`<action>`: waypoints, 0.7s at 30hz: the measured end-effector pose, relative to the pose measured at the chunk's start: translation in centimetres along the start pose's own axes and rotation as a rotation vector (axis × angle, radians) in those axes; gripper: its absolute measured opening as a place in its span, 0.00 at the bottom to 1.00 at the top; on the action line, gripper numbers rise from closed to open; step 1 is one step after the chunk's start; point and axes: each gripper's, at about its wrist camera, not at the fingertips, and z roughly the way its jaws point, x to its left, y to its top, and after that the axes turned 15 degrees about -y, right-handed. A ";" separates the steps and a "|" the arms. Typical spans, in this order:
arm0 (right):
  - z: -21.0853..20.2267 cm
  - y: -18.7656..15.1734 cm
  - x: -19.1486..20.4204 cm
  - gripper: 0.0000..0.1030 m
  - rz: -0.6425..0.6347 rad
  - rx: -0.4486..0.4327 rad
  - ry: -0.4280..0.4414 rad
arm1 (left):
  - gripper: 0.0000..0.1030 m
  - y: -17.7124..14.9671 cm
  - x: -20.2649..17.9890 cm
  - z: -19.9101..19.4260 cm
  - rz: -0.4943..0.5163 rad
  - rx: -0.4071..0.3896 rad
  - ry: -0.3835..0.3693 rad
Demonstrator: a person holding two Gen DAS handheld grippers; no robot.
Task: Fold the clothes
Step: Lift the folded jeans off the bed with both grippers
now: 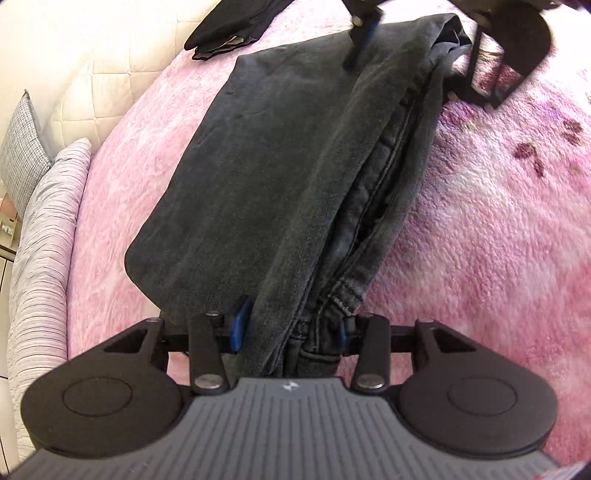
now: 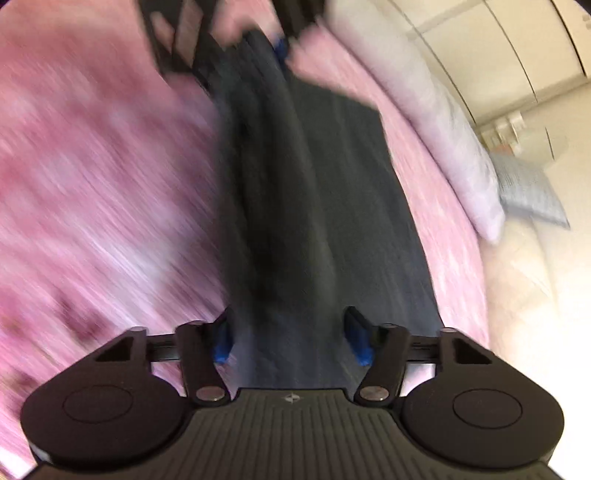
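The jeans (image 1: 280, 177) lie folded lengthwise on the pink blanket (image 1: 480, 240), so a crosswise fold looks left to do. The left gripper (image 1: 290, 328) is clamped on the near end; the right gripper (image 2: 290, 338) stands apart over the far end (pads clear of cloth). The left view alone shows seams and another dark garment (image 1: 229, 29); the right is blurred.

My right wrist view was smeared with motion blur, so the jeans (image 2: 314, 206) and pink blanket (image 2: 92, 177) showed no detail. In my left view, the black garment (image 1: 236, 26) was cut off by the top edge.
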 end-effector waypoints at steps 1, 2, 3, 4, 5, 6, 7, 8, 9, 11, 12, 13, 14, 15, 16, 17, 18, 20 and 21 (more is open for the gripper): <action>0.6 -0.5 -0.3 0.55 -0.007 0.018 -0.006 | 0.40 0.0 -0.3 0.1 0.003 0.005 0.005; 0.6 -0.7 -0.4 0.55 -0.024 0.010 0.000 | 0.40 0.0 -0.5 0.2 0.005 0.010 0.011; 0.7 -0.9 -0.5 0.53 -0.040 0.003 0.006 | 0.42 0.0 -0.8 0.4 0.010 0.018 0.018; 0.8 -1.1 -0.5 0.51 -0.056 -0.004 0.012 | 0.45 0.1 -1.1 0.7 0.024 0.035 0.028; 0.9 -1.0 -0.2 0.48 -0.072 -0.009 0.016 | 0.46 0.1 -1.5 1.0 0.048 0.056 0.036; 0.9 -1.0 -0.2 0.46 -0.077 -0.008 0.020 | 0.48 0.2 -1.9 1.4 0.080 0.080 0.042; 1.1 -0.9 -0.2 0.45 -0.070 -0.001 0.029 | 0.48 0.3 -2.3 1.7 0.114 0.103 0.048; 1.1 -0.9 -0.3 0.41 -0.059 0.005 0.038 | 0.47 0.4 -2.6 1.9 0.140 0.119 0.053; 1.1 -0.9 -0.6 0.35 -0.043 0.011 0.052 | 0.44 0.5 -2.7 2.1 0.158 0.132 0.056; 1.1 -0.7 -1.8 0.30 -0.013 0.015 0.083 | 0.37 0.7 -2.1 1.6 0.143 0.135 0.047; 1.0 -0.5 -2.6 0.27 -0.006 0.010 0.096 | 0.35 0.8 -1.7 1.2 0.134 0.131 0.045; 0.8 -0.4 -3.6 0.26 -0.007 0.001 0.103 | 0.34 1.0 -1.4 0.5 0.132 0.126 0.048; 0.5 -0.3 -4.4 0.24 -0.015 -0.011 0.101 | 0.34 1.2 -1.1 -0.2 0.134 0.120 0.056; 0.3 -0.1 -5.2 0.23 -0.024 -0.023 0.098 | 0.33 1.4 -0.7 -0.9 0.136 0.115 0.065; 0.0 0.0 -6.1 0.22 -0.031 -0.035 0.094 | 0.33 1.6 -0.4 -1.7 0.138 0.110 0.076; -0.3 0.3 -7.0 0.22 -0.037 -0.043 0.081 | 0.32 1.9 0.1 -2.6 0.138 0.104 0.090; -0.6 0.5 -7.8 0.21 -0.042 -0.052 0.069 | 0.32 2.3 0.5 -3.5 0.135 0.098 0.103; -1.3 1.0 -9.7 0.21 -0.045 -0.064 0.048 | 0.31 3.1 1.4 -5.3 0.131 0.088 0.126; -1.7 1.2 -10.5 0.20 -0.046 -0.068 0.038 | 0.31 3.5 1.7 -6.1 0.135 0.085 0.136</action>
